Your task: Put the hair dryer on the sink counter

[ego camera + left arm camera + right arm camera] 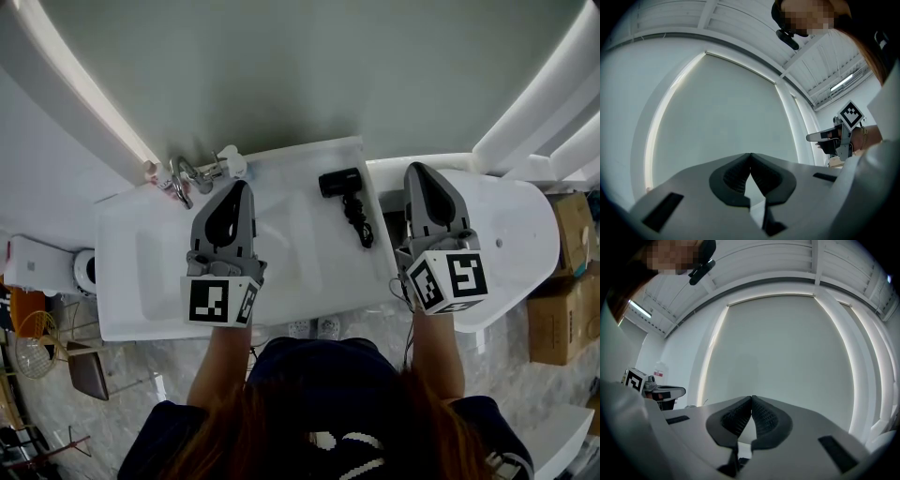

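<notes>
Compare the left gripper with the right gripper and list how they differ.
The left gripper is over the sink counter, near the faucet; the right gripper is over the white rounded fixture beside that counter. The hair dryer lies to the left gripper's right but to the right gripper's left. Both are shut, empty, and point away from the person.

1. Bright, even, cool light; glowing strips (84,89) edge the mirror (309,66).
2. White desk (131,281) glares; shadows faint.
3. Head view sharp, lines bowed at edges.
4. Gripper views bulge like fisheye, corners black, nearest parts soft.
</notes>
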